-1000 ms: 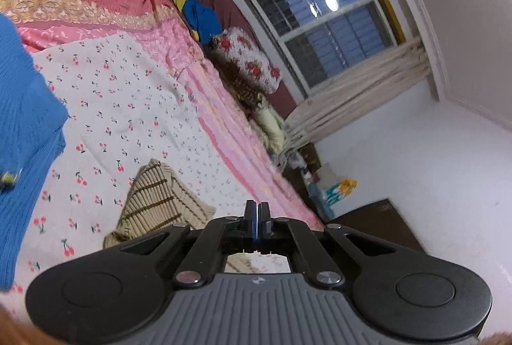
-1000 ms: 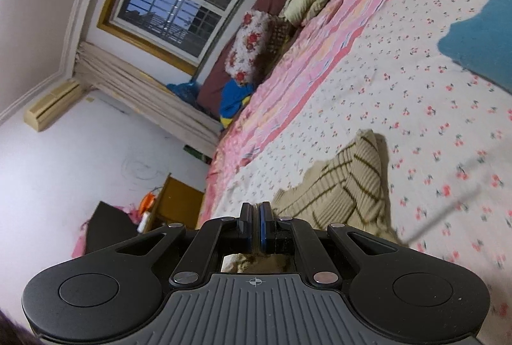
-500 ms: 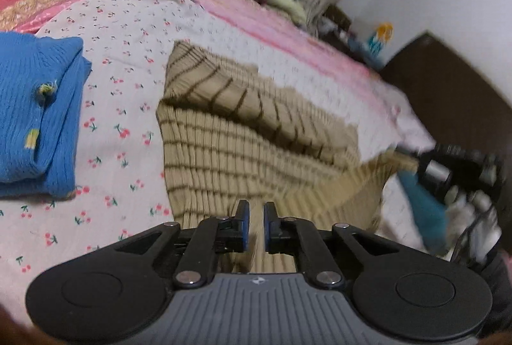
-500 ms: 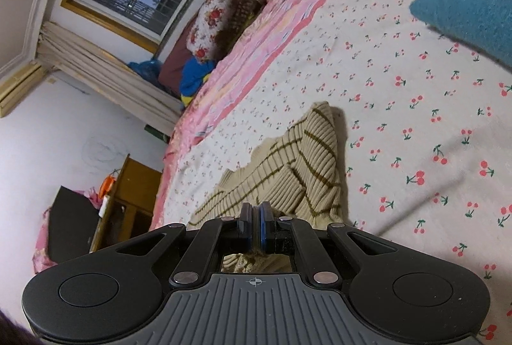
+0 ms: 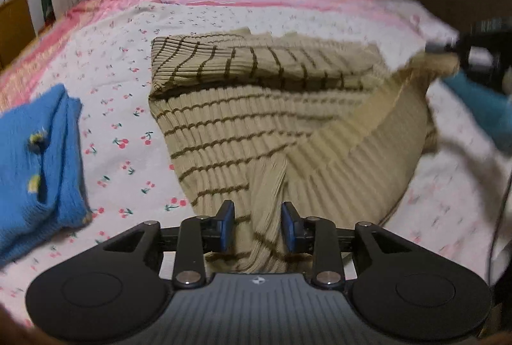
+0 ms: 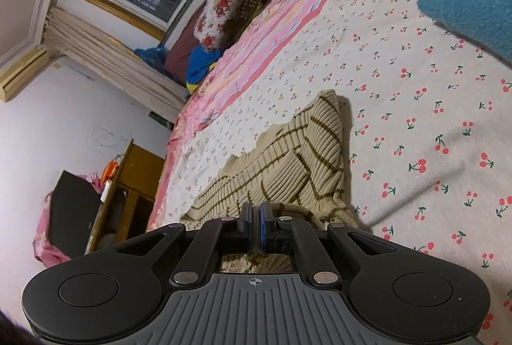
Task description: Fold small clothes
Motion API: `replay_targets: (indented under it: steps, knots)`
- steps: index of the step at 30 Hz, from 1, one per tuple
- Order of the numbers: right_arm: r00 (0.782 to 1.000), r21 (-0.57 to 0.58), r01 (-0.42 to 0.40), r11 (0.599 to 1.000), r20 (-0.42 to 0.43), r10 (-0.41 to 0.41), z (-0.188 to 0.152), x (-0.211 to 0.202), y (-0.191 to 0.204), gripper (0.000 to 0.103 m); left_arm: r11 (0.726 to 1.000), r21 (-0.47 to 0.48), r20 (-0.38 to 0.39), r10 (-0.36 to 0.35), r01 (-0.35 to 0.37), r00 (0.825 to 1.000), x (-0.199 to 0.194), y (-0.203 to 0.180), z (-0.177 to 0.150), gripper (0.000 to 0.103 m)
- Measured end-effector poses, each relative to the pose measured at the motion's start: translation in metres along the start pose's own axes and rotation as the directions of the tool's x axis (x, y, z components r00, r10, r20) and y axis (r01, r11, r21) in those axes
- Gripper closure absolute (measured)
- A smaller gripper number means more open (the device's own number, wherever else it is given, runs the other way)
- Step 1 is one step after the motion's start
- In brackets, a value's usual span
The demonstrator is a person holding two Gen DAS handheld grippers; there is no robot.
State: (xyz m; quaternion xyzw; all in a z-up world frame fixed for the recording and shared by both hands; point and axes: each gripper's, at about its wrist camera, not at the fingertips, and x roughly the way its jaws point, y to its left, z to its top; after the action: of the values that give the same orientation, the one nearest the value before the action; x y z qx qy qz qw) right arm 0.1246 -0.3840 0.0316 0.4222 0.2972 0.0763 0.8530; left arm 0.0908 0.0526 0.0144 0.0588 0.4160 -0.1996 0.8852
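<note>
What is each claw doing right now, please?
Left claw: opening, striped sweater between its pads, no longer pinched.
Right claw: closed on the sweater's edge.

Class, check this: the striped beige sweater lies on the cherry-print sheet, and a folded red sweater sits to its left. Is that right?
Not quite. In the left wrist view the folded sweater left of the striped beige sweater is blue, not red. Both lie on the cherry-print sheet.
</note>
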Motion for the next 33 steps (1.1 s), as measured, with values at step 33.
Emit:
replay_targets:
  steps: [33]
  knots:
    - [0.989, 0.01, 0.099, 0.995, 0.108, -0.1, 0.083, 0.091, 0.01, 0.098, 0.911, -0.403, 0.348, 0.067, 0.084, 0.935, 0.077, 0.132, 0.151, 0.091]
